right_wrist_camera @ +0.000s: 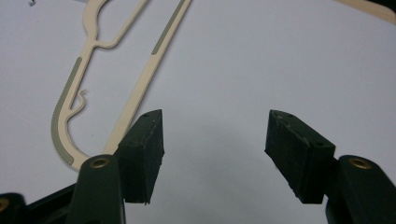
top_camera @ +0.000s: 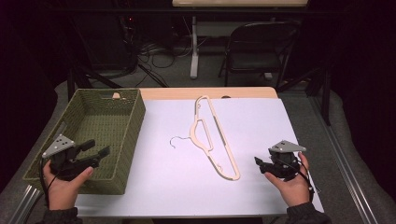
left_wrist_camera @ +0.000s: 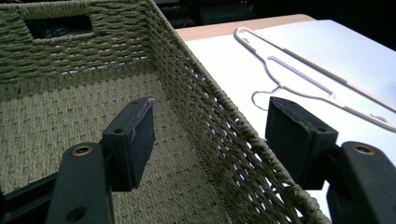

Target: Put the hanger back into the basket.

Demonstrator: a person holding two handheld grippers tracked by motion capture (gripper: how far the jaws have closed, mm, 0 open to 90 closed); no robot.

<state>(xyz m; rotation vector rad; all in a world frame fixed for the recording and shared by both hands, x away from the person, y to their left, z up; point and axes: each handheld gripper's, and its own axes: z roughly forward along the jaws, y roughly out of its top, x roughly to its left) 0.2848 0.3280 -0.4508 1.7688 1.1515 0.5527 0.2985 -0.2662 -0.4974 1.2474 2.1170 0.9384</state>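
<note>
At centre frame of the high view, the cream clothes hanger (top_camera: pixel 212 137) is lying flat on the white table cover (top_camera: pixel 261 126). Lower left, the left gripper (top_camera: pixel 95 153) is hovering with jaws spread over the green woven basket (top_camera: pixel 126 135); lower right, the right gripper (top_camera: pixel 259 164) is gaping empty beside the hanger.

The left gripper (left_wrist_camera: pixel 210 140) has its two black jaws spread wide with nothing between their pads, straddling the right wall of a green woven basket (left_wrist_camera: pixel 219 121). One jaw hangs inside the basket above its woven floor; the other sits outside it, over white paper (left_wrist_camera: pixel 219 60). Beyond that wall, a cream clothes hanger (left_wrist_camera: pixel 299 70) lies flat on the paper, its wire hook pointing toward the basket.
</note>
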